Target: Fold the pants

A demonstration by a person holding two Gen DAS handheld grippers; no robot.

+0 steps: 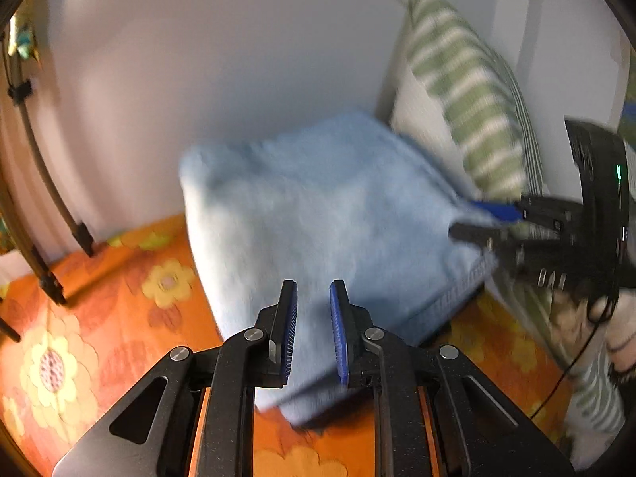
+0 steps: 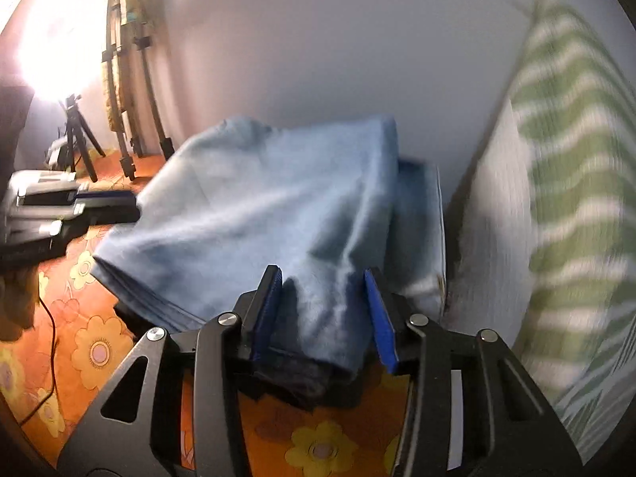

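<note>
The light blue pants [image 1: 318, 214] lie folded in a thick bundle on the orange flowered bedspread [image 1: 99, 318]. My left gripper [image 1: 313, 298] is open, its blue pads on either side of the bundle's near edge. My right gripper [image 1: 473, 218] shows at the right of the left wrist view, its fingers at the bundle's right corner. In the right wrist view the pants [image 2: 270, 206] fill the middle, and my right gripper [image 2: 322, 278] is open with a fold of cloth between its pads. The left gripper [image 2: 79, 202] shows at the far left. Both views are blurred.
A green and white striped pillow [image 1: 469, 91] leans on the white wall right of the pants; it also shows in the right wrist view [image 2: 572, 198]. Tripod legs [image 2: 135, 111] and a bright lamp [image 2: 59, 39] stand at the left. A black cable [image 2: 47, 318] crosses the bedspread.
</note>
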